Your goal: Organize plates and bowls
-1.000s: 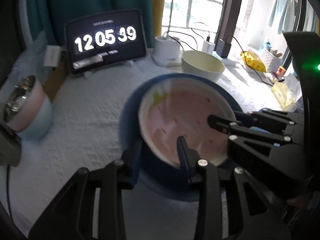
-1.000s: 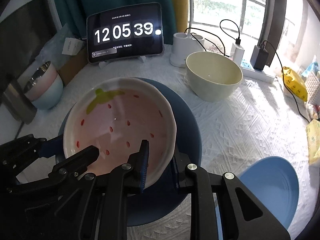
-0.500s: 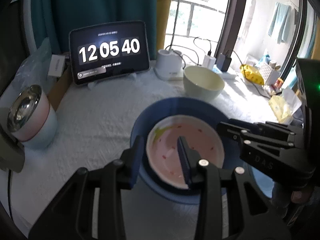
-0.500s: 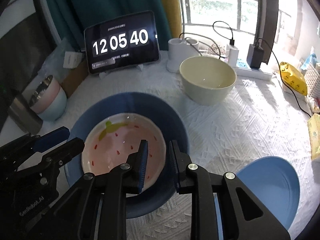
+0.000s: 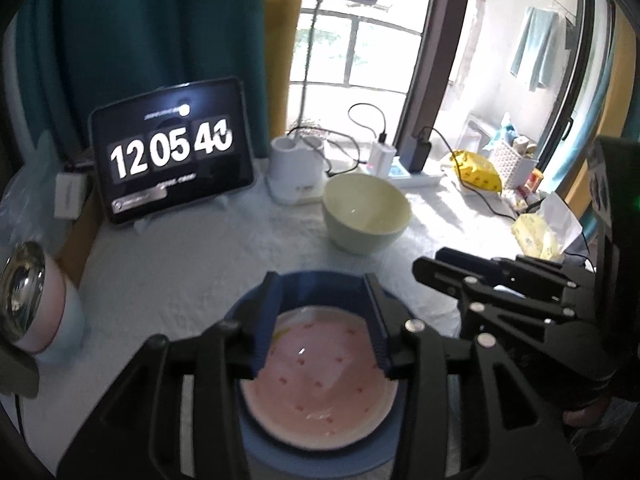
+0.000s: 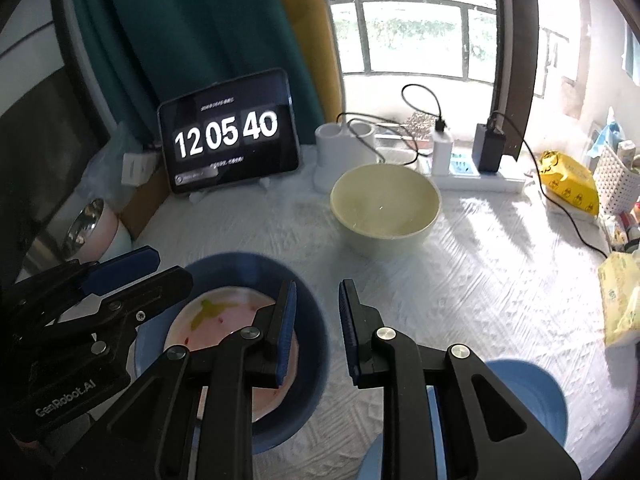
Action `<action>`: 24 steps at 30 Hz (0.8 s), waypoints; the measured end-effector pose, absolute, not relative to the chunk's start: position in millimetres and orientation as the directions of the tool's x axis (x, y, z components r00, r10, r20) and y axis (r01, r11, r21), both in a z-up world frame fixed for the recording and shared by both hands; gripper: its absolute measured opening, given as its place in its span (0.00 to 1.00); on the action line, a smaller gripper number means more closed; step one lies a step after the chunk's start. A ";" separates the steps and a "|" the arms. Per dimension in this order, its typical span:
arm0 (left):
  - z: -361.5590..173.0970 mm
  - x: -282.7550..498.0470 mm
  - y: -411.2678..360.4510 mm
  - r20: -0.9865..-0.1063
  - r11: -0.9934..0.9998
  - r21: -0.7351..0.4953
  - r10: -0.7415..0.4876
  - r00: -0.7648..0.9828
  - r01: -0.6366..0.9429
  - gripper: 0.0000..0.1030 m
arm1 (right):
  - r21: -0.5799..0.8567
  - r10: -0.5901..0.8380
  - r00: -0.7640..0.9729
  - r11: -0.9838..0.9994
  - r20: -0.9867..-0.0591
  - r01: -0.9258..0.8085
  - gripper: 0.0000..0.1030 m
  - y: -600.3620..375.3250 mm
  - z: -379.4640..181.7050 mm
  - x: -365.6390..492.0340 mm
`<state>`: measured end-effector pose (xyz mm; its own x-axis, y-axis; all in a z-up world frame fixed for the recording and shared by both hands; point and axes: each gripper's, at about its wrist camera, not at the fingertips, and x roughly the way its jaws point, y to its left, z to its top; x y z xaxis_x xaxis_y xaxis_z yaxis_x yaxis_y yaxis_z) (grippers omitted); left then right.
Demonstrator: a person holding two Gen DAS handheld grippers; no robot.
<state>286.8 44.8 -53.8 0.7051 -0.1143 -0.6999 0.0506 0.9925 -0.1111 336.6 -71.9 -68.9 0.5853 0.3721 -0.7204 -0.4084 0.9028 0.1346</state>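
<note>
While pink plate (image 5: 320,384) sits in blue plate (image 5: 320,452), both hand-held grippers gape, holding nothing.

A white textured cloth (image 6: 460,280) covers the bench. At its far edge, a tablet clock (image 6: 228,132) leans before a teal curtain (image 6: 208,28). Right of that, daylight pours through a barred window (image 6: 416,36), beside a dark frame post (image 6: 516,60).
</note>
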 end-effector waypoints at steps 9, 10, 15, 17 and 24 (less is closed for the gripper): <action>-54.1 312.5 31.3 -0.706 0.991 -0.101 -0.130 0.696 0.083 0.42 | 0.147 0.361 0.601 0.915 -0.713 -0.376 0.23 -87.3 -68.2 354.7; -54.5 314.9 30.9 -0.707 0.991 -0.099 -0.131 0.695 0.085 0.42 | 0.147 0.360 0.601 0.916 -0.714 -0.374 0.23 -88.5 -68.6 356.8; -53.6 333.4 26.2 -0.711 0.992 -0.083 -0.127 0.692 0.097 0.42 | 0.151 0.352 0.604 0.921 -0.714 -0.358 0.23 -95.7 -70.2 370.4; -54.7 343.1 23.9 -0.717 0.991 -0.090 -0.130 0.685 0.094 0.42 | 0.155 0.349 0.605 0.924 -0.716 -0.349 0.23 -100.0 -71.4 377.9; -71.5 375.4 19.1 -0.748 0.988 -0.143 -0.145 0.648 0.057 0.42 | 0.171 0.334 0.606 0.935 -0.722 -0.311 0.23 -116.0 -78.7 404.7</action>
